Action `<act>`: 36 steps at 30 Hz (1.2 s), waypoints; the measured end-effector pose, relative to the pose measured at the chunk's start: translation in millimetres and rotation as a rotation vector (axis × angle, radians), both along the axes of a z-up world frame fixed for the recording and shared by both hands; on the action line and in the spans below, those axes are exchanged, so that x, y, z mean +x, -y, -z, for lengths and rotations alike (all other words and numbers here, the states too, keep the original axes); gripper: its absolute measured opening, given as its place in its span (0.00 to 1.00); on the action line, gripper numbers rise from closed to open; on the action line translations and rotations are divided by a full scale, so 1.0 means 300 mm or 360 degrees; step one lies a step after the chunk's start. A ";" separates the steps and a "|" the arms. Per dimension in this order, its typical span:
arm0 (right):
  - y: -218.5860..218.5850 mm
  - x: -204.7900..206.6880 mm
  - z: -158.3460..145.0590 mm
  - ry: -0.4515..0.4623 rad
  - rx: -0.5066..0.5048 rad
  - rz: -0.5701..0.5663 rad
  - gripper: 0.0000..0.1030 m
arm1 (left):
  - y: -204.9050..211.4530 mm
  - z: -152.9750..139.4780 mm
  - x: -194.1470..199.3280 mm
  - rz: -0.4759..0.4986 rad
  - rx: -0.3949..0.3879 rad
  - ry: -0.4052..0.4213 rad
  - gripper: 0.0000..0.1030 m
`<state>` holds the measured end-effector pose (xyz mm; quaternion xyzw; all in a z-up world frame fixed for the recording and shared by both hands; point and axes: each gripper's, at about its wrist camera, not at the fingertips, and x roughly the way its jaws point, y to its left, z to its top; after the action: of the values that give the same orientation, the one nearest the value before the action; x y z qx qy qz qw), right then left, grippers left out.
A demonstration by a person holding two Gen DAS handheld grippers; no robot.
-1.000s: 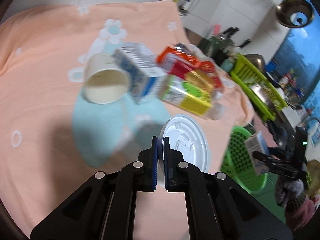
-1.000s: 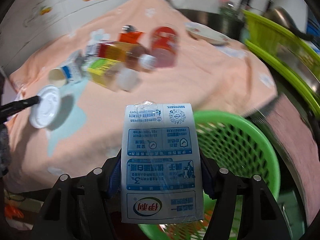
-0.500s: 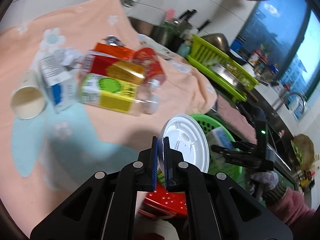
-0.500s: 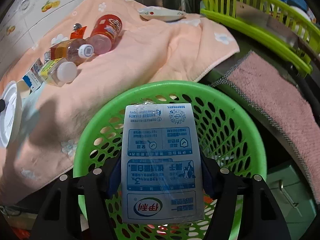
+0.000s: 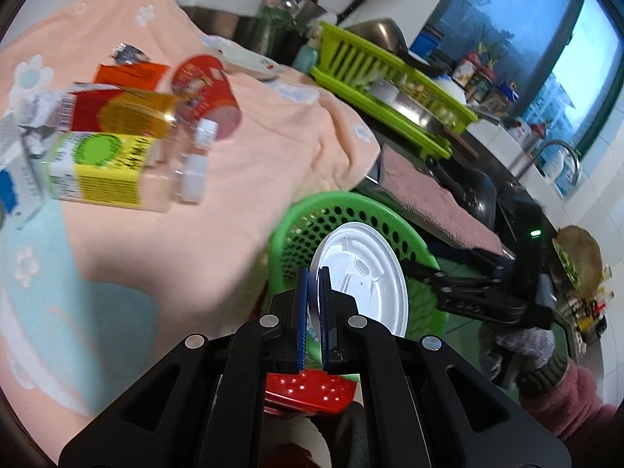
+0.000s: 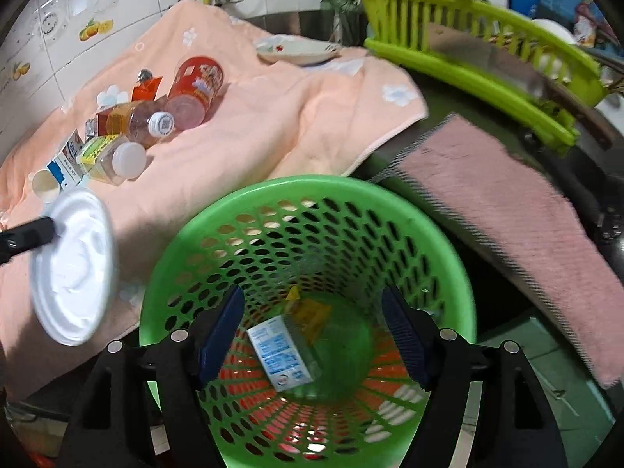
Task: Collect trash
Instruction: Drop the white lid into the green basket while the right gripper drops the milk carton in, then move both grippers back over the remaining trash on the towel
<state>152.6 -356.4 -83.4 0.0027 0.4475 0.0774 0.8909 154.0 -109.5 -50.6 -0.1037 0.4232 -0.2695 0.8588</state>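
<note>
Left tongs (image 5: 312, 288) clamped tight on the edge of a white plastic lid (image 5: 362, 273), lid held on edge just above the near rim of the green basket (image 6: 312, 202). In the right wrist view the same lid (image 6: 74, 265) sits left of the basket, over the peach towel (image 6: 273, 124).

Right tongs (image 6: 312, 331) directly over the basket mouth, jaws opening, nothing between the pads. Blue-and-white milk carton (image 6: 282, 351) lies free down inside the basket near the bottom, beside a yellow wrapper (image 6: 312, 312).

Still on the towel, well back from the basket: yellow-label bottle (image 6: 105, 154), amber bottle (image 6: 136, 121), red can (image 6: 195, 89) on its side, orange packet (image 6: 146, 87), another blue-white carton (image 6: 66, 160), paper cup (image 6: 43, 187). Small plate (image 6: 296, 48) at the towel's far edge.

Lime dish rack (image 6: 479, 39) beyond the basket, pink cloth (image 6: 507, 214) right of it on the desk. A gloved hand (image 5: 526, 347) holds the right tongs in the left wrist view.
</note>
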 end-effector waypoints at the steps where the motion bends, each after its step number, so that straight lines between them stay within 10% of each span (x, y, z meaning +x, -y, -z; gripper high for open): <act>1: 0.015 -0.015 -0.016 0.0022 -0.0012 0.0015 0.69 | 0.017 0.009 0.004 0.0009 0.0006 -0.0008 0.04; 23: 0.234 -0.152 -0.140 0.0197 0.0012 0.0207 0.72 | 0.428 0.176 0.027 0.0331 0.0096 -0.0175 0.13; 36: 0.114 -0.123 -0.160 0.0209 0.0030 0.0083 0.72 | 0.258 0.089 -0.011 0.0142 0.0150 -0.0080 0.36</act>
<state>115.7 -390.7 -35.4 0.0177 0.3870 0.0583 0.9201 150.6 -186.8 -77.4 -0.0509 0.4609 -0.2846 0.8390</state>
